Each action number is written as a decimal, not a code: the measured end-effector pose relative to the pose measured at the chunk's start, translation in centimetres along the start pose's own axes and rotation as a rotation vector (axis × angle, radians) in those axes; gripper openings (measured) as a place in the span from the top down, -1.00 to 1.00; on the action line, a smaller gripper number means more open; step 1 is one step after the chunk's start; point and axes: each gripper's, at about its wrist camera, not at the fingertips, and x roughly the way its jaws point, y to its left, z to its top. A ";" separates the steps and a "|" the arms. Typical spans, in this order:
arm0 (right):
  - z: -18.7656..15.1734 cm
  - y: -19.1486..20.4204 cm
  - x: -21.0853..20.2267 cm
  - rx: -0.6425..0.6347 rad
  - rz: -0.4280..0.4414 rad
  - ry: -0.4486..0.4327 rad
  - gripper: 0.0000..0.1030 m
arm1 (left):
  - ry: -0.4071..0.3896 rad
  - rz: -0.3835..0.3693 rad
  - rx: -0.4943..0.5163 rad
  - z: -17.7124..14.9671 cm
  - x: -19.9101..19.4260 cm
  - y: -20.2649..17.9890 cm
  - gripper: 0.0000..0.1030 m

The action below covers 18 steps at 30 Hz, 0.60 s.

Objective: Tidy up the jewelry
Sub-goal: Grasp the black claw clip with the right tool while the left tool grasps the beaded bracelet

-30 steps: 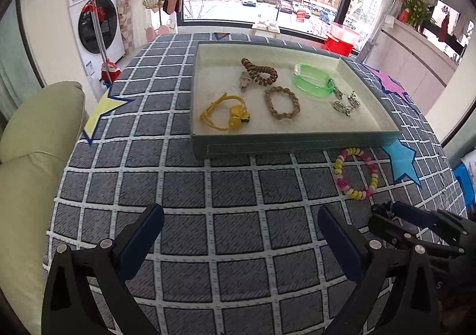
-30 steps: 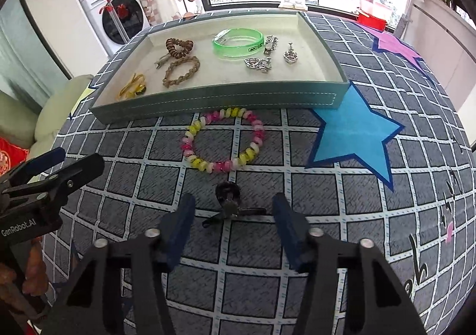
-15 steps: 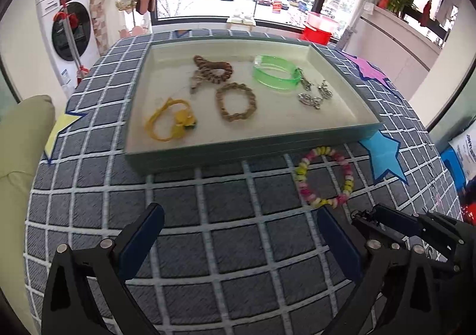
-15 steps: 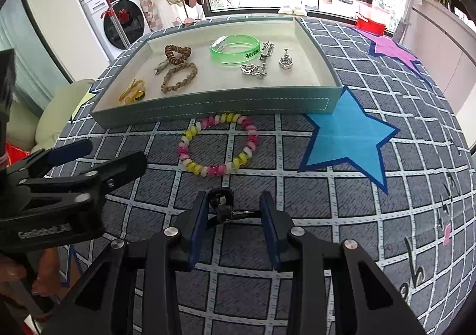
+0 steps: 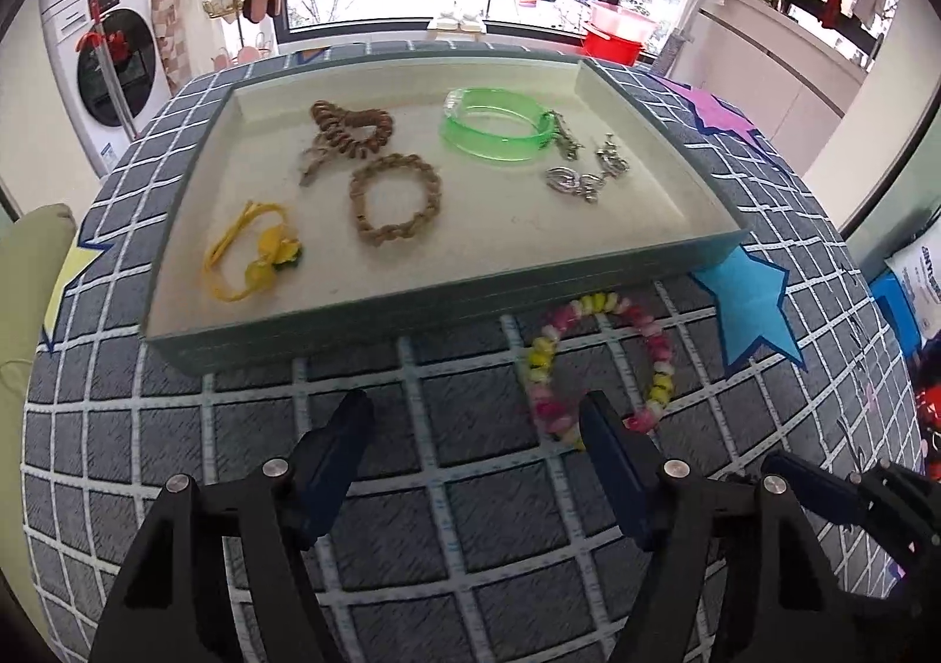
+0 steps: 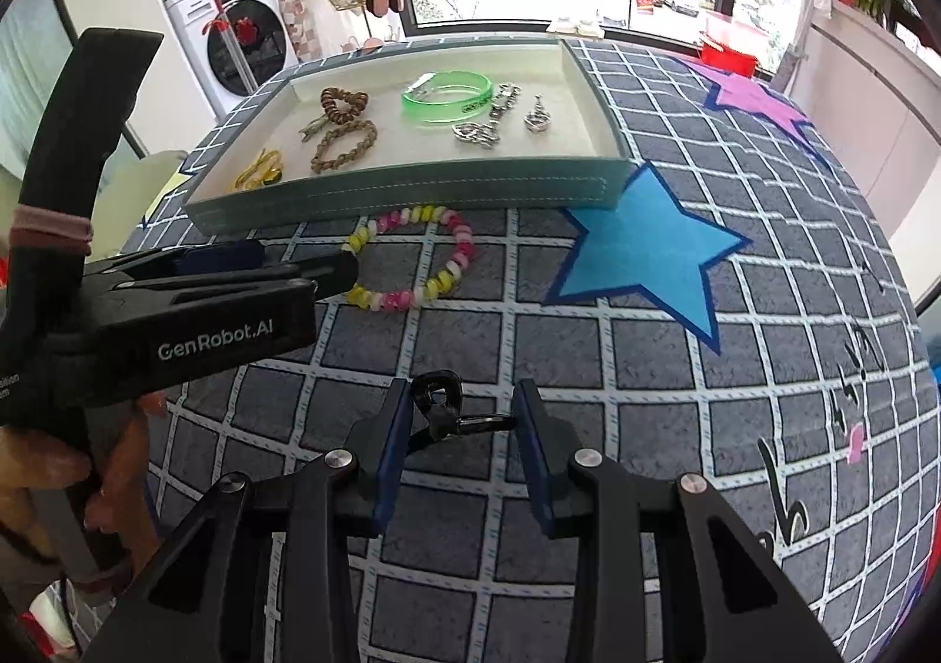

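We take the grey-green tray (image 5: 411,322) as our landmark on the checked tablecloth (image 5: 176,427). Inside it lie a yellow corded piece (image 5: 259,257) at its near left corner, a brown braided bracelet (image 5: 394,207) and a brown coiled band (image 5: 353,130) toward the middle, a green bangle (image 5: 500,130) toward the far right, and silver charms (image 5: 579,175) just right of the bangle. Just outside the tray's near wall, on the cloth, sits the pink-and-yellow bead bracelet (image 6: 411,263), close to a blue star patch (image 6: 641,251). Nearer to us than the tray and that bracelet, our right gripper (image 6: 461,427) has its blue pads on either side of a small black clip-like piece (image 6: 438,410), which appears clamped between them, though we cannot tell whether it is off the cloth. Our left gripper (image 5: 476,463) hangs in front of the tray with nothing between its fingers; its jaws stand apart and have just been narrowing, its right finger overlapping the bead bracelet's near edge in view.
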 end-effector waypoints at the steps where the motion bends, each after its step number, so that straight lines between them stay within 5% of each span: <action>1: -0.1 -0.2 -0.1 0.008 0.002 0.000 0.26 | 0.000 0.001 0.004 0.1 0.1 -0.2 -0.59; 12: -0.6 -1.1 -0.8 0.044 0.019 -0.015 0.26 | 0.003 0.025 0.094 0.7 0.6 -2.7 -0.29; 17: -0.9 -1.8 -1.0 0.074 0.030 -0.015 0.26 | 0.002 0.022 0.155 0.6 0.7 -3.9 0.25; 18: -0.9 -2.0 -1.1 0.082 0.031 -0.015 0.26 | 0.002 0.019 0.166 0.6 0.7 -4.1 0.56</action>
